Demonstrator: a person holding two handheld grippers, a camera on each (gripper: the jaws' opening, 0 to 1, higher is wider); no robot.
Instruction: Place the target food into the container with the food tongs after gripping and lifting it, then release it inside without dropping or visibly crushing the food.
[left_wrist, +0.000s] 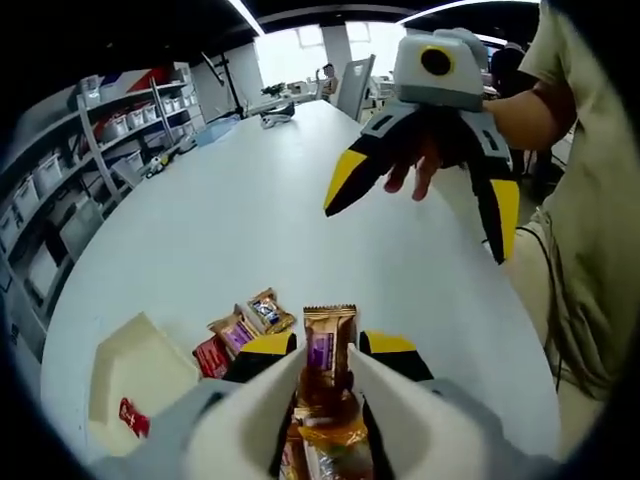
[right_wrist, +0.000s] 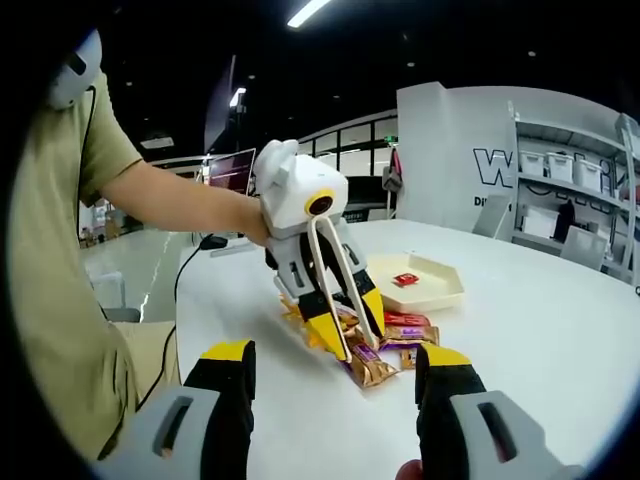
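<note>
Above the table (left_wrist: 250, 210), left hand-held gripper (left_wrist: 330, 350) clamping tongs (right_wrist: 335, 275) on a snack bar (left_wrist: 329, 345); right hand-held gripper (right_wrist: 335, 375) spread wide, holding nothing.

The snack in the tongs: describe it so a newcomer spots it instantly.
On the white table, beside the cream tray, lies a small heap of snack packets. The gold-brown packet with a purple label is pinched between the tongs; the others lie flat.
</note>
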